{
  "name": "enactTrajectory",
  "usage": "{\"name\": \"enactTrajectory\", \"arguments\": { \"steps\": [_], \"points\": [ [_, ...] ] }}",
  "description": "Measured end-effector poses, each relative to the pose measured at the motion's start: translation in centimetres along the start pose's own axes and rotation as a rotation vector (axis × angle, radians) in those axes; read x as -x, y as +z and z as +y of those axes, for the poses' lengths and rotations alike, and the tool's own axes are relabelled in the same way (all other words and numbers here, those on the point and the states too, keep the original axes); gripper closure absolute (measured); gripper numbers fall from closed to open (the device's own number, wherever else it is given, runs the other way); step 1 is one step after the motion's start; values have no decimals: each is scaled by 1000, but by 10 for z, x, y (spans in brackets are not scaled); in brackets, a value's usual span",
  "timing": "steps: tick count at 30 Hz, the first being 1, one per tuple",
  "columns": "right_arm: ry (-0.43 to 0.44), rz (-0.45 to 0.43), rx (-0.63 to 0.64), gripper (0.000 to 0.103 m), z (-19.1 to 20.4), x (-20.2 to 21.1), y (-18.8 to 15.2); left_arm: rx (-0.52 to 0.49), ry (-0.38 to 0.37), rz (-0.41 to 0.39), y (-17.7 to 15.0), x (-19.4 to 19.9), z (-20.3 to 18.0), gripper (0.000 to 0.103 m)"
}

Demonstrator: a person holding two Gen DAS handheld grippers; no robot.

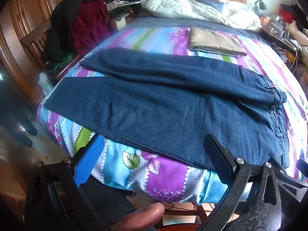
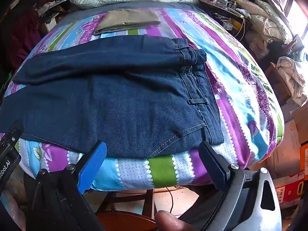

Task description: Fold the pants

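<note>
The dark blue denim pants (image 1: 163, 104) lie flat across the bed with the striped floral sheet of purple, blue and green (image 1: 154, 177), their long axis running side to side along the bed's near edge; the waistband (image 2: 200, 96) with its belt loops points to the right, the leg hems (image 1: 57, 96) to the left. One leg is laid over the other — the upper leg sits slightly farther from the near edge and angles away toward the left, so the two hems are apart; the lower leg's stitched side seam runs close to the near edge of the mattress, and the waist corner nearly reaches that edge.

The left gripper (image 1: 152, 154), with one blue pad and one black finger, hovers just off the near edge by the lower leg's seam, its fingers spread wide and holding nothing; the right gripper (image 2: 154, 156) hangs off the same edge below the waist corner, likewise spread and empty. A thumb tip shows at the bottom of each view.

Beyond the pants, toward the headboard, a folded tan cloth (image 1: 215, 40) rests on the sheet, apart from them; farther still lies a rumpled white quilt (image 1: 192, 9). To the right of the waistband a broad strip of bare sheet remains; left of the hems the bed ends near a wooden chair heaped with dark red and black clothes (image 1: 77, 25).
</note>
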State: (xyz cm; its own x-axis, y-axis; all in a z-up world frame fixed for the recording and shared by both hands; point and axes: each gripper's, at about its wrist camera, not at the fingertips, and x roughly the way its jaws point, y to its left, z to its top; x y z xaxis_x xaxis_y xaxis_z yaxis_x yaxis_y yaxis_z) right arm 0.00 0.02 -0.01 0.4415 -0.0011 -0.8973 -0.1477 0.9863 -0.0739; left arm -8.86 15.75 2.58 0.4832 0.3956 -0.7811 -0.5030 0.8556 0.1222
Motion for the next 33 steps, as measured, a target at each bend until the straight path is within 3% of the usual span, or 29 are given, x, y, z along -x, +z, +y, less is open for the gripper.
{"name": "enactTrajectory", "arguments": {
  "steps": [21,25,33],
  "points": [
    [18,14,14,5,4,-4,-4,-4,2,-1,-2,1,1,0],
    [-31,-2,48,5,6,-6,-5,0,4,5,-2,0,3,0],
    [-18,-17,102,5,19,-8,-6,29,8,27,-5,-4,11,0]
  ]
}}
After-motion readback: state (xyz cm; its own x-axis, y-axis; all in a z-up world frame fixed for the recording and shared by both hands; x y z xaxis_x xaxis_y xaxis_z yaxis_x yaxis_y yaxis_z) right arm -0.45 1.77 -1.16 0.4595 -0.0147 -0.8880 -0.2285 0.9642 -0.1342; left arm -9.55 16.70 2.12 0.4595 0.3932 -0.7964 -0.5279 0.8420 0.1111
